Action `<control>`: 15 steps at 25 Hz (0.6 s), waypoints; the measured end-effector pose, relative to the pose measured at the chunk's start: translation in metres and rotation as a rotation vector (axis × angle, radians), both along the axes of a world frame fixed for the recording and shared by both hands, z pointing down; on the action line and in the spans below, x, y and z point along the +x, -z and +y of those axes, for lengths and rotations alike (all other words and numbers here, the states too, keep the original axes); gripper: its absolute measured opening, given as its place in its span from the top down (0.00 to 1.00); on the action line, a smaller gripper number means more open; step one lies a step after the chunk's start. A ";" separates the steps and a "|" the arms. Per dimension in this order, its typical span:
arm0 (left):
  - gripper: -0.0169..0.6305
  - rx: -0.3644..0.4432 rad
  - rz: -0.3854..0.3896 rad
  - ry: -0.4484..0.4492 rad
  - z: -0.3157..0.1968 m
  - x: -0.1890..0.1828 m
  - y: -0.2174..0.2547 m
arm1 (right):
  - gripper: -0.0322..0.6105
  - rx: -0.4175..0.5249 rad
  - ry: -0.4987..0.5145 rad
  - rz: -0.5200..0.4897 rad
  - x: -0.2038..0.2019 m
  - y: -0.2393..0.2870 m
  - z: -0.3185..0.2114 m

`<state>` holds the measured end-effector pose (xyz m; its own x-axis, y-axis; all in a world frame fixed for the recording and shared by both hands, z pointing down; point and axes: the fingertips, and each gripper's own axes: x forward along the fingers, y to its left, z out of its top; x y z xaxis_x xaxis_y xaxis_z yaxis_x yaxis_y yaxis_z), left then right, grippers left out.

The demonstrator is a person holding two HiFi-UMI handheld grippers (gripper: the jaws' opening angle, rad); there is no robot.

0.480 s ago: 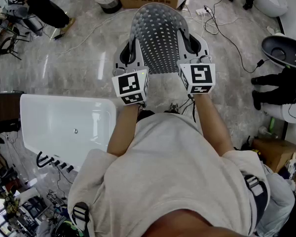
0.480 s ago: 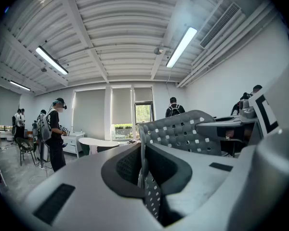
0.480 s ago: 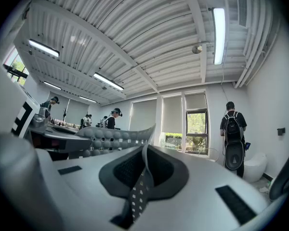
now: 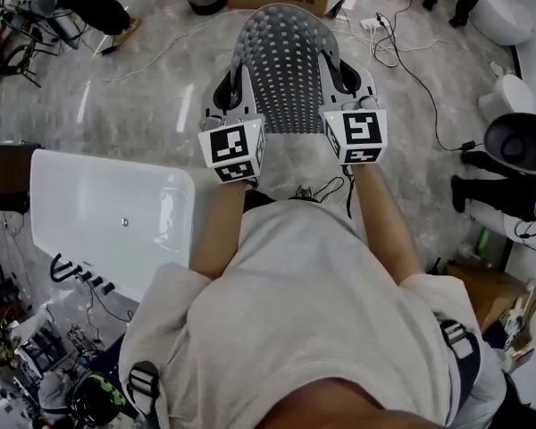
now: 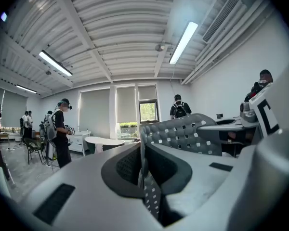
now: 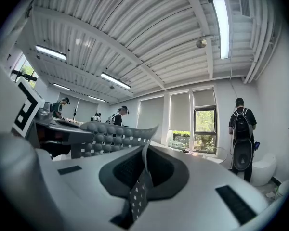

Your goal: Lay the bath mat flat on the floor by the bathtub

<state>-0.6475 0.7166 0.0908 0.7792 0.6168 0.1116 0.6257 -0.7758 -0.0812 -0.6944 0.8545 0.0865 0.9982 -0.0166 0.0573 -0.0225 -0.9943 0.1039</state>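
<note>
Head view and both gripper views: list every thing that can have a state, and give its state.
Grey perforated rubber bath mat: held off the floor, arched between both grippers.
Left gripper: fingers shut on the mat's edge.
Right gripper: fingers shut on the mat's edge.
White bathtub: empty, standing on the floor.

Head view steeply down over the person point(image 4: 295, 311), gripper views level, close, all sharing the bath mat point(image 4: 286, 70)
</note>
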 end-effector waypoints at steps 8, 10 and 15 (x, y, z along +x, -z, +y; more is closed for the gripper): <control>0.94 0.036 -0.033 0.072 -0.014 0.008 -0.015 | 0.92 0.018 0.068 -0.033 0.016 -0.018 -0.004; 0.94 0.036 -0.036 0.081 -0.021 0.008 -0.021 | 0.92 0.022 0.073 -0.034 0.019 -0.023 -0.010; 0.94 0.031 -0.049 0.112 -0.031 0.020 -0.037 | 0.92 0.011 0.119 -0.054 0.037 -0.040 -0.027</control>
<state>-0.6274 0.6855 0.1281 0.8362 0.5219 0.1686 0.5391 -0.8387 -0.0773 -0.6578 0.8276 0.1260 0.9847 -0.1352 0.1101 -0.1452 -0.9854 0.0888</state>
